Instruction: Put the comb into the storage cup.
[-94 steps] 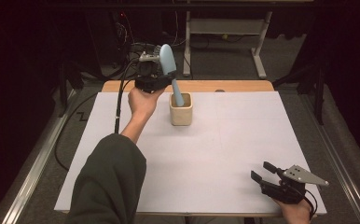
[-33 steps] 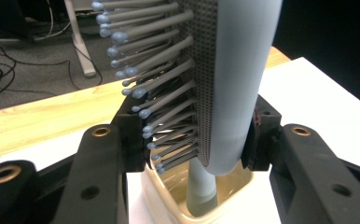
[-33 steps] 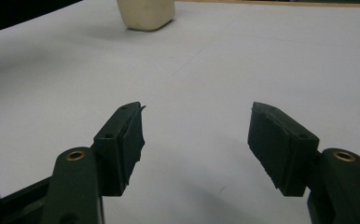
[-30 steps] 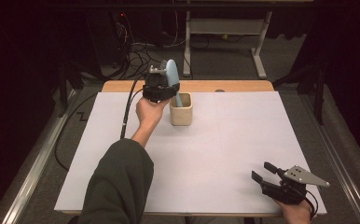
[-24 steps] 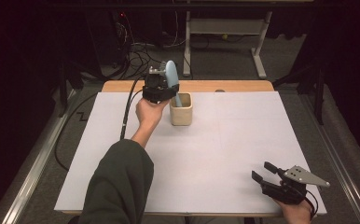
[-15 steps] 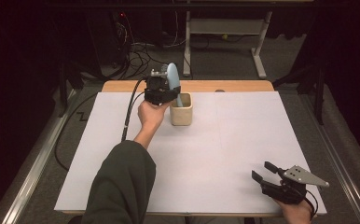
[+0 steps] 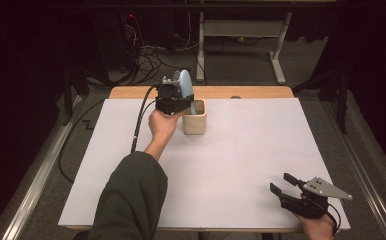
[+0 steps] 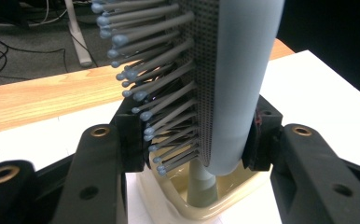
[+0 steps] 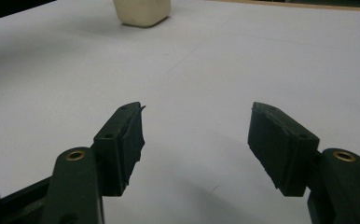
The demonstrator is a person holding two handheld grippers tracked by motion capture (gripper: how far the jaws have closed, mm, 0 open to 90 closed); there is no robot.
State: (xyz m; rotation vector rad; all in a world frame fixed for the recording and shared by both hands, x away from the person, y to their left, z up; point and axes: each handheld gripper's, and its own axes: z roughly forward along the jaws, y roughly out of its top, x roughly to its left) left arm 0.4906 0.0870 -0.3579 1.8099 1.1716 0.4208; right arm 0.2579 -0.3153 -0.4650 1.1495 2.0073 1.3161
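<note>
Gripping the blue hairbrush (image 7: 185, 86) by its head, the left gripper (image 7: 173, 101) is now standing it upright, handle down in the cream cup (image 7: 194, 119), where it was leaning before, so letting go looks next. The right gripper (image 7: 287, 186) is resting open and empty on the white table (image 7: 241, 160).

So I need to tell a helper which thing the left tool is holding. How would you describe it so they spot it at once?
Start at the white table and go to its far edge, where a small cream cup stands. The hairbrush rises upright from that cup, handle down inside it, clamped by the left tool. It is pale blue with ball-tipped bristles on one side.
</note>
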